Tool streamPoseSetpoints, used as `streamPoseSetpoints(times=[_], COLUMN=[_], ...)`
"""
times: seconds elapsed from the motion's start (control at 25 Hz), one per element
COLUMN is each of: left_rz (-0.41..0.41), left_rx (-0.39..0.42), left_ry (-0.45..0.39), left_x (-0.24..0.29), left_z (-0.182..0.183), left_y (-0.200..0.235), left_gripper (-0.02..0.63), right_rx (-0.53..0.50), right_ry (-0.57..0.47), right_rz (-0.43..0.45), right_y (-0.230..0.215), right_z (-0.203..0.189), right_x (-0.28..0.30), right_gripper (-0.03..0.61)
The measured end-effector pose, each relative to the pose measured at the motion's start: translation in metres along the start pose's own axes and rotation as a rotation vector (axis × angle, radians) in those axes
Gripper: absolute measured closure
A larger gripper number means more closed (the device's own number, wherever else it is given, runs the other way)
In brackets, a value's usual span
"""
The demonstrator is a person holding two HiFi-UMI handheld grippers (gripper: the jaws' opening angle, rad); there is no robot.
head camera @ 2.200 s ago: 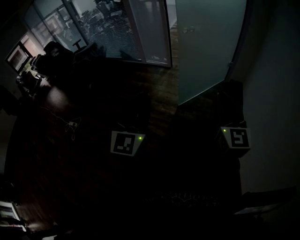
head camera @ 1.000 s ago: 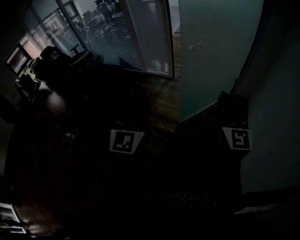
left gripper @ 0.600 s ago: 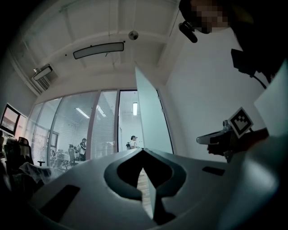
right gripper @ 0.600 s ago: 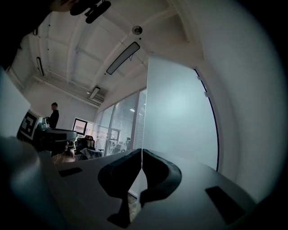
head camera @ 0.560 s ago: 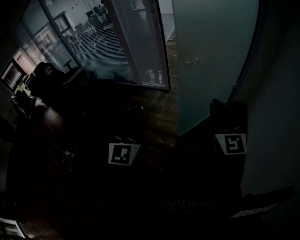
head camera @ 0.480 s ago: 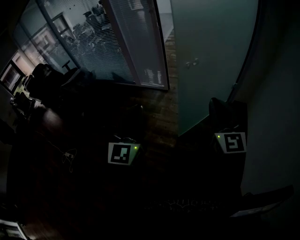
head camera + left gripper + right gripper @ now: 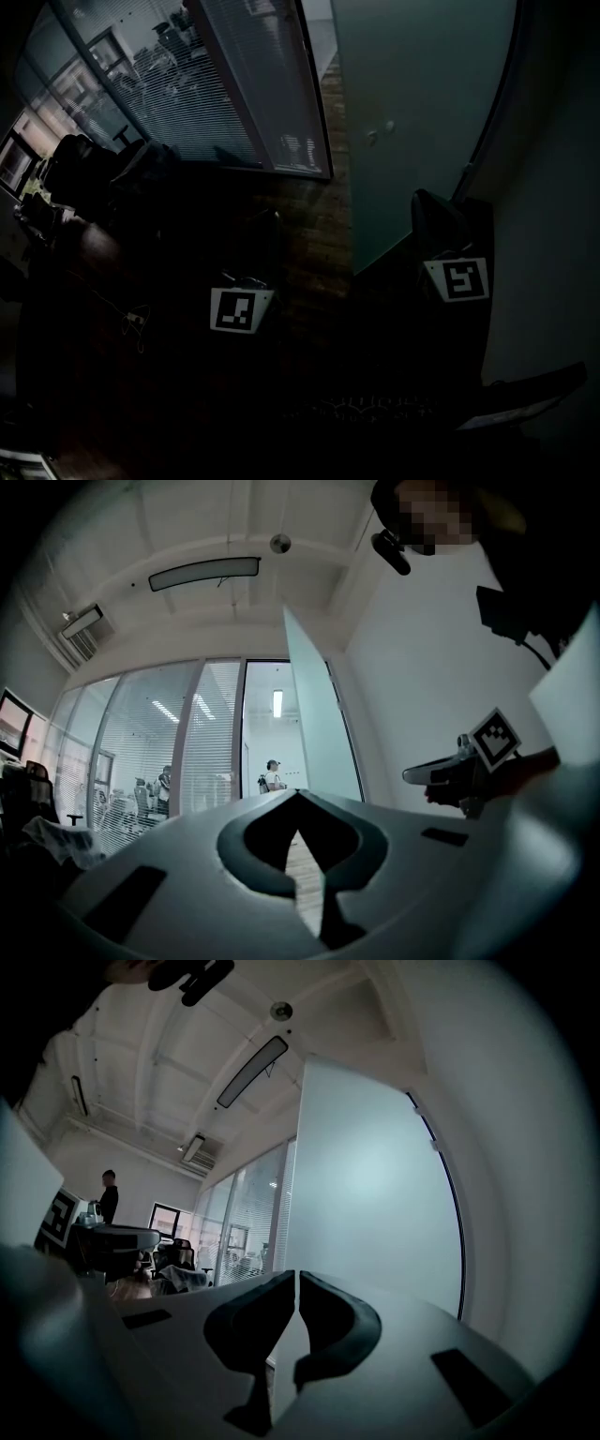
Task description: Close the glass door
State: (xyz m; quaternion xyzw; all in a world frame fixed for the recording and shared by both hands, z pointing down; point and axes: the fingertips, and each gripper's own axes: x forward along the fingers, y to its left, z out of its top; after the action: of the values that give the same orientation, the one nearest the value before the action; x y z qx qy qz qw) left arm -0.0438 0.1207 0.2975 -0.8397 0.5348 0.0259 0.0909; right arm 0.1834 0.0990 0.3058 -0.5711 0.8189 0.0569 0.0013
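Observation:
The frosted glass door point(image 7: 422, 112) stands open, swung in towards the right wall, with a small fitting point(image 7: 380, 131) on its face. In the right gripper view the door panel point(image 7: 375, 1204) fills the space straight ahead. My right gripper point(image 7: 297, 1274) is shut and empty, pointing level at the panel; whether it touches cannot be told. In the head view the right gripper point(image 7: 429, 202) is a dark shape by the door's lower edge. My left gripper point(image 7: 298, 794) is shut on nothing and points at the doorway beside the door's edge point(image 7: 319, 733). Its tip point(image 7: 266, 221) is over the wooden floor.
A glass partition with blinds point(image 7: 234, 94) runs along the left of the doorway. Office chairs point(image 7: 84, 159) and a cable point(image 7: 131, 319) on the floor are at the left. The plain wall point(image 7: 553, 234) is close on the right. People point(image 7: 273, 773) stand beyond the doorway.
Both grippers have travelled forward towards the door, which now looks larger and nearer. The jaws have stayed shut.

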Motion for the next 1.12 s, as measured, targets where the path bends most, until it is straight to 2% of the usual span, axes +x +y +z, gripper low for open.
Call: streamPoseSetpoints(times=[0.28,0.52,0.72,0.92,1.12], left_rz=[0.036,0.036,0.037,0.048,0.056], left_rx=[0.008,0.023,0.02,0.011,0.005], left_ry=[-0.003,-0.013,0.001,0.012,0.006], left_x=[0.042,0.083,0.11,0.131,0.148], left_z=[-0.011,-0.007,-0.02,-0.029,-0.032], left_y=[0.024,0.035,0.045,0.058,0.07], left_gripper=[0.612,0.612,0.612,0.612,0.612], right_rx=[0.0,0.003,0.008,0.015,0.009], right_ry=[0.001,0.0,0.012,0.024,0.058], right_rz=[0.021,0.029,0.04,0.054,0.085], right_y=[-0.019,-0.039,-0.05,-0.057,-0.059], right_z=[-0.012,-0.015,-0.026,-0.033,-0.046], right_x=[0.053,0.092,0.122,0.147,0.171], right_gripper=[0.575,0.575,0.571,0.53,0.445])
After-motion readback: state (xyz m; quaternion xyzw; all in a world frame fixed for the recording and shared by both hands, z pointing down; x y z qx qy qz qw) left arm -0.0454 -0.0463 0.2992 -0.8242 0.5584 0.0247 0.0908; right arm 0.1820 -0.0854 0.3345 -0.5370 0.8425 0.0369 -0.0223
